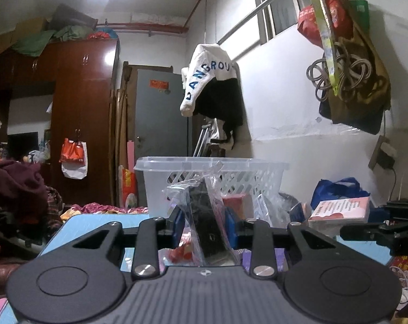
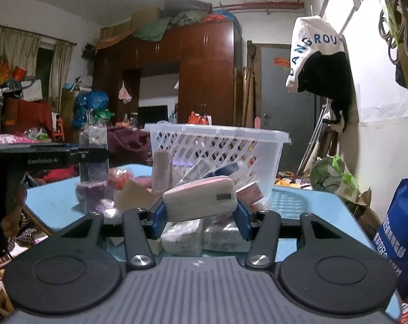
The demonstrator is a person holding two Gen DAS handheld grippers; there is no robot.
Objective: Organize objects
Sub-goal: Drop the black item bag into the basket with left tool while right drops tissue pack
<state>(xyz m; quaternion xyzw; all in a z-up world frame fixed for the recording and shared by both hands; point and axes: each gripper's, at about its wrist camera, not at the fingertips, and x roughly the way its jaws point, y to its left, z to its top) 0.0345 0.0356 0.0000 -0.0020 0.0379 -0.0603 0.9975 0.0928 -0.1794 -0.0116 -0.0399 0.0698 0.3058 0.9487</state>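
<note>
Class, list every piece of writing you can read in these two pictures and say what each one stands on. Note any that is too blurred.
"GenRobot.AI": on the black left gripper in the right wrist view.
"ANGROU": blue letters on the white hanging garment; its first letter is unclear.
Red sign on the grey door: too blurred.
Pink and white box: print too small.
Blue bag: white characters, unreadable.
</note>
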